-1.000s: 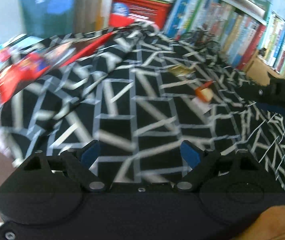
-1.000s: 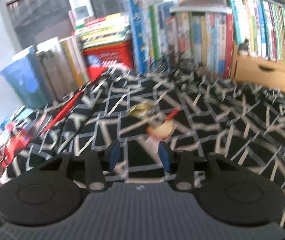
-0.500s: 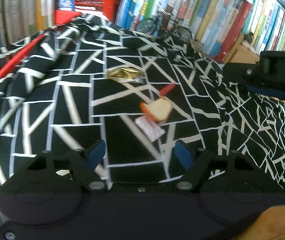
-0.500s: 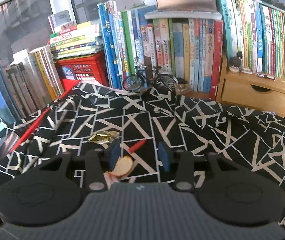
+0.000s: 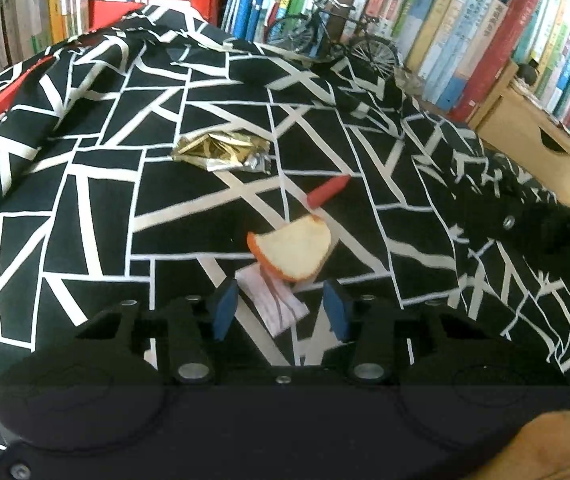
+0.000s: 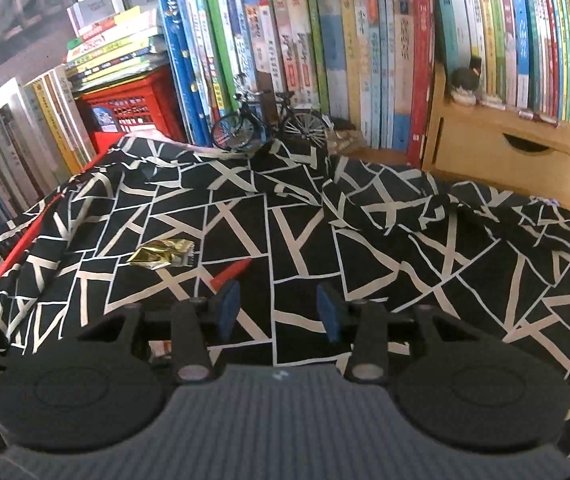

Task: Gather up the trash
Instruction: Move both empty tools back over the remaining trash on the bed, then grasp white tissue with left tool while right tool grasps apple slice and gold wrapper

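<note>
Black cloth [image 5: 189, 184] with white lines; gold wrapper [image 5: 221, 148]; red crate [image 6: 125, 108]; blue-padded fingers [image 5: 225, 308].

Daylight is coming in from the window [image 6: 17, 12] at upper left of my right view — soft, even, casting hardly any shadows. Both my views are bending the bookshelves [image 6: 365, 60] at the edges; my left view is smearing slightly toward its right rim.

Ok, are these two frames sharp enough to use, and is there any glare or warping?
Left wrist: mostly sharp, the bread slice and red scrap slightly smeared; books bow strongly at the edges. Right wrist: crisp on the gold wrapper and cloth; the window is dim, no glare.
</note>
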{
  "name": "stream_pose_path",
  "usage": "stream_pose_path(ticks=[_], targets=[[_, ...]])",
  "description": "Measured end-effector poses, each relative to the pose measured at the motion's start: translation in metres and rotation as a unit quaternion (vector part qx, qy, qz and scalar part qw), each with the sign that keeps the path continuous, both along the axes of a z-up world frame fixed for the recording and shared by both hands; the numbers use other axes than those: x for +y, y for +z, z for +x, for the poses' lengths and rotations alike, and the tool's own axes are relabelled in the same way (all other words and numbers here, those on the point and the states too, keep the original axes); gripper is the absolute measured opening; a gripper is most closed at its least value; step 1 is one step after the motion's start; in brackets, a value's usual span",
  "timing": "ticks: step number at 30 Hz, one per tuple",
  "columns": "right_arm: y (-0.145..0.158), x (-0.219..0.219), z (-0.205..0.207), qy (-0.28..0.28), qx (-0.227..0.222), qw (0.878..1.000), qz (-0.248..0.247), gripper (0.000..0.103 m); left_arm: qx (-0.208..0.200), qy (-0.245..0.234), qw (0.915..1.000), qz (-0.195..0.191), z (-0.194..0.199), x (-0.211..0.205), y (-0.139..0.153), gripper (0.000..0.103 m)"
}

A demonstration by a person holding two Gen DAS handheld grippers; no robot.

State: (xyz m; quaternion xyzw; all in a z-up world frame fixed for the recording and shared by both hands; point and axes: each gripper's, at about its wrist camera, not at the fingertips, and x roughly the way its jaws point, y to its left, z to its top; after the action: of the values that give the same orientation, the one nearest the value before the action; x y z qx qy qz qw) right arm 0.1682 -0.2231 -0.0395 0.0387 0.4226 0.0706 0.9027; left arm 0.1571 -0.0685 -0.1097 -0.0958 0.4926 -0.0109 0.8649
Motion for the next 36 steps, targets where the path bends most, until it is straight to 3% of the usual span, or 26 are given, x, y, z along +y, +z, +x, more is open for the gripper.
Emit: stream_pose_path(ticks=[11,17,20,24,30,36], targets=[[-0.020,0.002,0.028,-0.001,0.021,1.000,0.008,0.059,-0.015,0.025,0.9994,-0.021,0.016,0.008,0.004,0.045],[-0.030,0.006,0.039,0.007,0.032,0.999,0.006,0.059,-0.014,-0.001,0.9999,0.005,0.008,0.002,0.000,0.050],[-0.034,0.010,0.043,0.010,0.036,0.999,0.007,0.059,-0.012,-0.019,0.9996,0.016,0.006,-0.002,-0.002,0.045],[-0.038,0.015,0.046,0.015,0.041,0.999,0.010,0.059,-0.010,-0.017,0.9996,0.021,0.007,0.001,-0.004,0.026],[-0.044,0.021,0.045,0.023,0.052,0.998,0.019,0.059,-0.011,-0.008,0.9995,0.027,0.007,0.014,-0.002,0.023],[-0.047,0.035,0.036,0.055,0.060,0.996,0.029,0.063,-0.013,0.008,0.9995,0.029,0.006,0.027,0.000,0.014]])
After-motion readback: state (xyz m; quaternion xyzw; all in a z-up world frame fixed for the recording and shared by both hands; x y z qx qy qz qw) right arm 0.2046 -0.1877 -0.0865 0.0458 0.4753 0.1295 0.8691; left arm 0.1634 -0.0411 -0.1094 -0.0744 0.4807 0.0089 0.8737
